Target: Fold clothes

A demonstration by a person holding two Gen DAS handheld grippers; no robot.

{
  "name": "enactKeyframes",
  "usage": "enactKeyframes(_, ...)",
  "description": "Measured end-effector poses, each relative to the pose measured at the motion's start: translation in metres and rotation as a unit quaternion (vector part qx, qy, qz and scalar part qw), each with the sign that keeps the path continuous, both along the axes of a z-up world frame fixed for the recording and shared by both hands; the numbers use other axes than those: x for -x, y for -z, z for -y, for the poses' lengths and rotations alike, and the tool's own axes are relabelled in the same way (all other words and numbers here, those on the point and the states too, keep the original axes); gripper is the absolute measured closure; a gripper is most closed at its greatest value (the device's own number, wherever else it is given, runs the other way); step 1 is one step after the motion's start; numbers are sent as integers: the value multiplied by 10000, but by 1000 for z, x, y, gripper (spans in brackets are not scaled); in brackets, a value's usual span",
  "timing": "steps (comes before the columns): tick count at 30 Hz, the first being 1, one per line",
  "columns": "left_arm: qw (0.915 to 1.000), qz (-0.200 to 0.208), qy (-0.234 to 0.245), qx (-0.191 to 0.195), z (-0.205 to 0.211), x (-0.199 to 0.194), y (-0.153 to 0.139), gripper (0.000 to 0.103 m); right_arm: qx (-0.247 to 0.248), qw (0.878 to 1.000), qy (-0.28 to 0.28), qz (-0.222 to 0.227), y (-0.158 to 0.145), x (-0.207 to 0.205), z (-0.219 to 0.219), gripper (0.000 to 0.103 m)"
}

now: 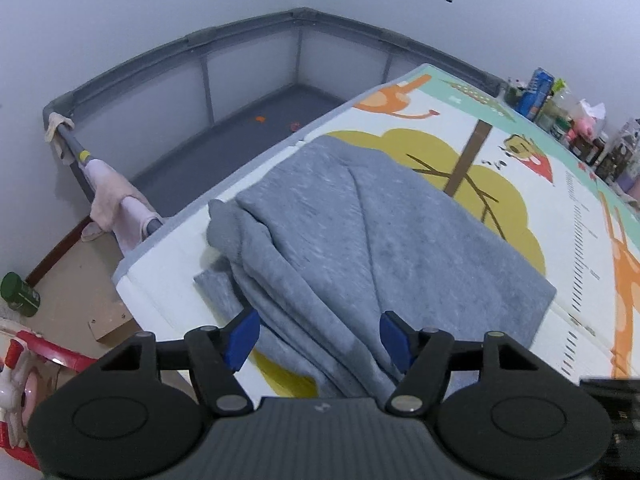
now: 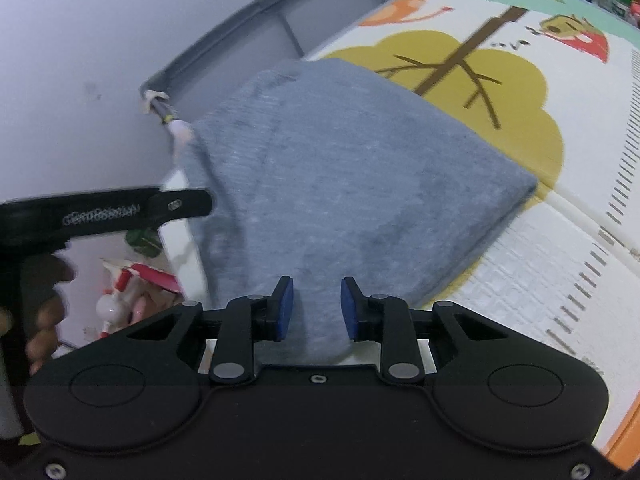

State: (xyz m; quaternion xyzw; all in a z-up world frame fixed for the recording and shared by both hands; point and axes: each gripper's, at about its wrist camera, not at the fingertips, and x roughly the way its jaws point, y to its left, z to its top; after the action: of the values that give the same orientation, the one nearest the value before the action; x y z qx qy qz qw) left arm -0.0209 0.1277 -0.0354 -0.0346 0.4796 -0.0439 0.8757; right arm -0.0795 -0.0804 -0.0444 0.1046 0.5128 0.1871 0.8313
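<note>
Left-wrist view, left to right. 9 o'clock: grey playpen (image 1: 192,92) against the wall, pale pink cloth (image 1: 116,200) draped over its rail. 8 o'clock: green jar (image 1: 20,288) on the floor, red-and-white toy (image 1: 24,360) below it. Centre: grey garment (image 1: 360,232) lies partly folded on the printed play mat (image 1: 500,152), bunched ridges running from 11 o'clock down to 6, a cuff-like end sticking out at its 9 o'clock edge. Left gripper (image 1: 318,340) at 6 o'clock: blue pads spread wide, cloth passes between them, not pinched as far as visible. 2 o'clock: clutter of bottles and boxes (image 1: 560,112) along the mat's far edge.

Right-wrist view, blurry. 9 o'clock: the left gripper's black body (image 2: 100,212), with a hand (image 2: 44,320) on its grip at 8 o'clock. Centre: same garment, lifted, draping from 12 o'clock toward the right gripper (image 2: 316,306) at 6 o'clock. Blue pads (image 2: 285,304) sit either side of a narrow neck of fabric, touching or just beside it; cannot tell whether they clamp it. 3 o'clock: mat with tree print.
</note>
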Motion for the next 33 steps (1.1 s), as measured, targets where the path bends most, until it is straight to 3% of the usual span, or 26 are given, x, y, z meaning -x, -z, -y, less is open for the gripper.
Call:
enactKeyframes(6, 9996, -175, -15, -211, -2, -21, 19, 35, -67, 9997, -230, -107, 3, 4, -23, 78)
enactKeyframes(13, 9983, -518, -98, -263, -7, -37, 43, 32, 239, 9989, -217, -354, 23, 8, -33, 77)
enactKeyframes(17, 9979, -544, -90, -335, -5, -39, 50, 29, 466, 9984, -216, -226, 31, 12, -38, 77)
enactKeyframes(22, 9976, -528, -84, -448, -1, -40, 52, 25, 568, 9980, -205, -199, 33, 12, -41, 76)
enactKeyframes(29, 9974, -539, -101, -470, -3, -36, 42, 24, 414, 9984, -23, -392, 25, 9, -30, 62)
enactKeyframes(33, 9977, -460, -45, -491, 1, -30, 30, 24, 433, 9987, 35, -277, 10, 12, -26, 60)
